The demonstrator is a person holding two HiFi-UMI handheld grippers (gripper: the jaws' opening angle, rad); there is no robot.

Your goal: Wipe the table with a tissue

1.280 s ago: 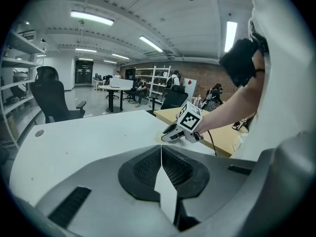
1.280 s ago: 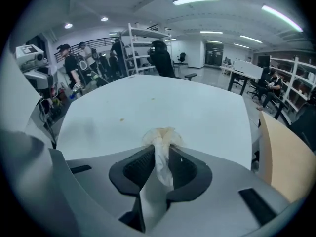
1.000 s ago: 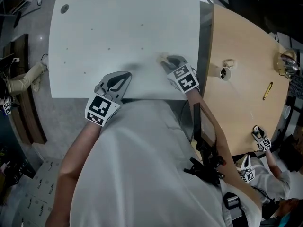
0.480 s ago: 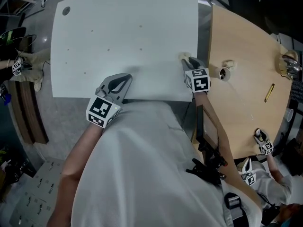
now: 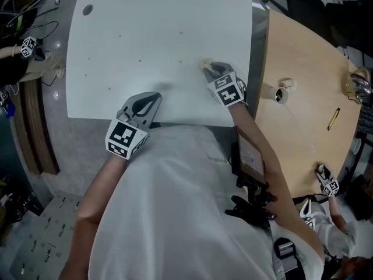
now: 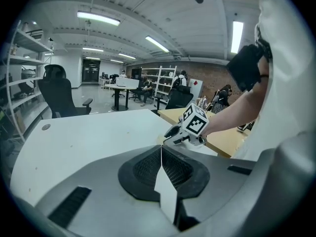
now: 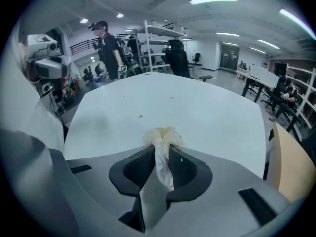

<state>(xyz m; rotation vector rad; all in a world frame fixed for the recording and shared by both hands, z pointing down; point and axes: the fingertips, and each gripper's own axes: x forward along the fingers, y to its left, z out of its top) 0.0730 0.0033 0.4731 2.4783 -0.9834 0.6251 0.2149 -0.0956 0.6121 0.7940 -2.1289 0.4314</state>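
Note:
My right gripper (image 5: 211, 69) is shut on a crumpled, yellow-stained tissue (image 7: 162, 137), pressed on the white table (image 5: 145, 34) near its front right part. The tissue (image 5: 206, 65) sticks out past the jaw tips, and a strip of it runs back between the jaws. Small specks (image 7: 140, 116) lie on the tabletop ahead of it. My left gripper (image 5: 145, 105) rests at the table's near edge, its jaws closed together with nothing between them. In the left gripper view the right gripper (image 6: 177, 132) shows ahead with its marker cube.
A wooden table (image 5: 303, 69) stands right of the white one, bearing a small cup (image 5: 281, 94), a pen (image 5: 332, 119) and a shiny object (image 5: 356, 79). Another person with grippers (image 5: 323, 178) is at the lower right. Office chairs and shelves stand around.
The right gripper with the tissue swept right toward the table's edge, then back left and slightly farther in. The left gripper stayed put.

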